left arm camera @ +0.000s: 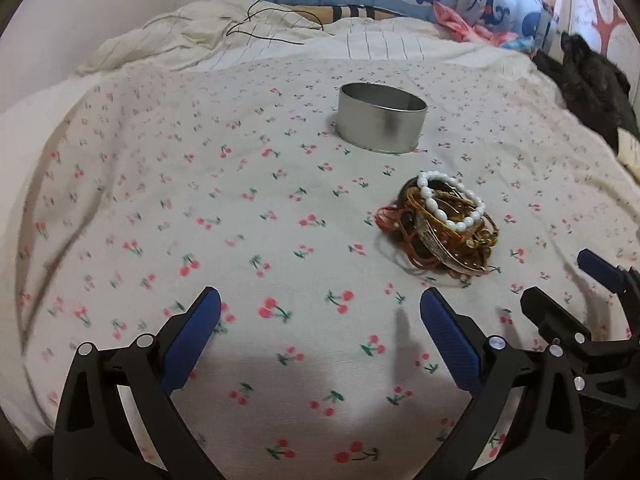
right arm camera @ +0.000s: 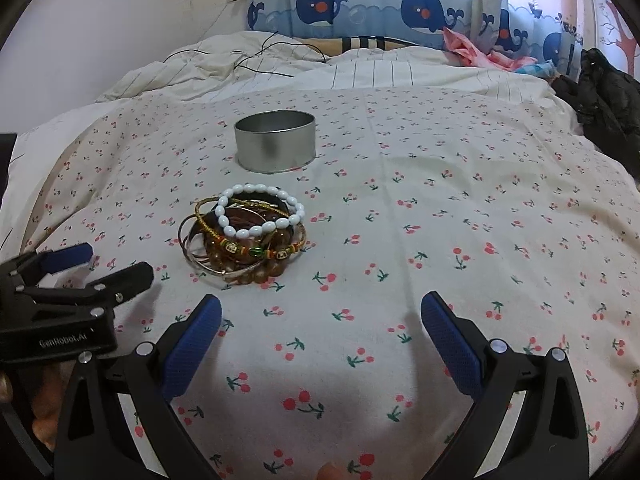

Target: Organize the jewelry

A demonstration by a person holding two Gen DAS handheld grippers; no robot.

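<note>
Left hand-held gripper [left arm camera: 320,312] jaws wide apart, empty; right hand-held gripper [right arm camera: 320,312] likewise, side by side.

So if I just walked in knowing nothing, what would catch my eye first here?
Probably the tangled pile of bracelets on the cherry-print bedspread, with a white bead bracelet lying on top. Just behind it stands an open round metal tin. Near the camera, two pairs of blue-padded tongs gape open and hold nothing: the right tongs and, to their left, the left tongs.
</note>
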